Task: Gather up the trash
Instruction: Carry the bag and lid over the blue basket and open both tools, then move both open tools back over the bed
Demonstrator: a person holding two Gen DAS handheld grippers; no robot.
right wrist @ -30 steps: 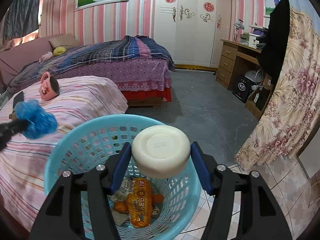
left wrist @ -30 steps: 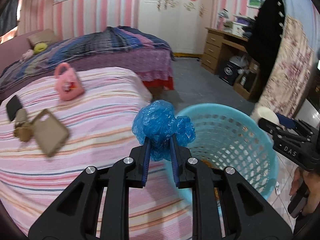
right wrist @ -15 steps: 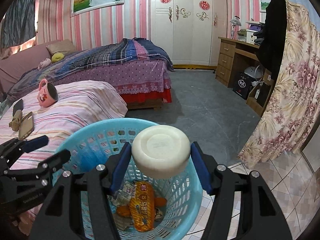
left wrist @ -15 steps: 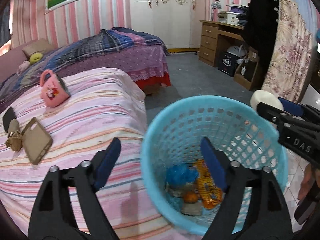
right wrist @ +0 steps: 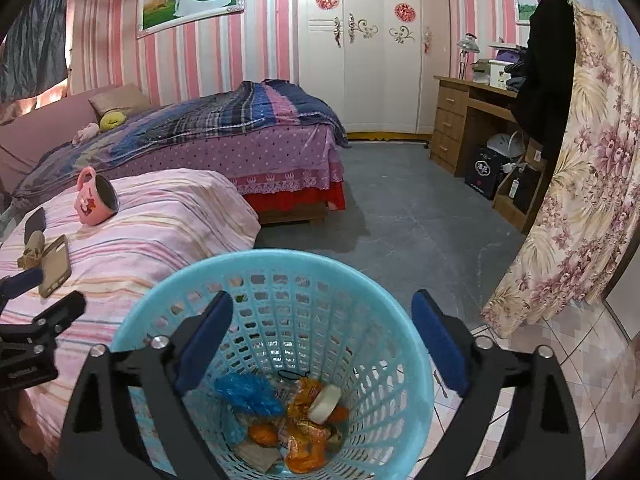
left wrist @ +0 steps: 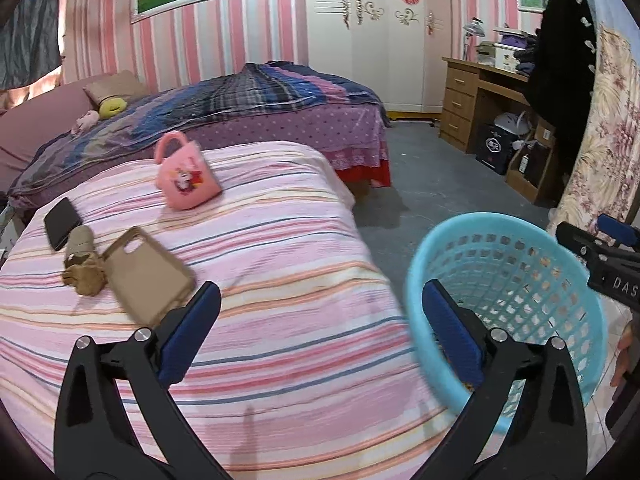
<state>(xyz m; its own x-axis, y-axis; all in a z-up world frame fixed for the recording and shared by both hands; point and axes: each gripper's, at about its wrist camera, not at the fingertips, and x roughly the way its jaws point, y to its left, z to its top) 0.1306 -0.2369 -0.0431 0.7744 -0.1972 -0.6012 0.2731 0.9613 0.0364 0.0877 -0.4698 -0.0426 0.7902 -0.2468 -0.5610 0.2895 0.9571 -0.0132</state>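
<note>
A light blue plastic basket (right wrist: 288, 276) stands on the floor beside the striped bed. Inside lie a crumpled blue bag (right wrist: 248, 396), a white round lid (right wrist: 325, 403), orange wrappers (right wrist: 304, 432) and other scraps. My right gripper (right wrist: 322, 338) hangs over the basket mouth, its jaws opening with nothing between them. My left gripper (left wrist: 320, 322) is over the edge of the bed next to the basket (left wrist: 508, 264), its jaws opening and empty. On the bed lie a tan phone case (left wrist: 146, 276), a brown crumpled scrap (left wrist: 82, 270), a black phone (left wrist: 62, 222) and a pink mug (left wrist: 186, 174).
The pink striped bed (left wrist: 260, 240) fills the left. A second bed with a plaid blanket (right wrist: 224, 120) stands behind it. A wooden desk (right wrist: 468, 120) and a floral curtain (right wrist: 576, 200) line the right. Grey floor (right wrist: 400, 208) lies between them.
My left gripper let the blue bag fall into the basket, opened wide and swung left over the bed. My right gripper opened and the white lid dropped into the basket.
</note>
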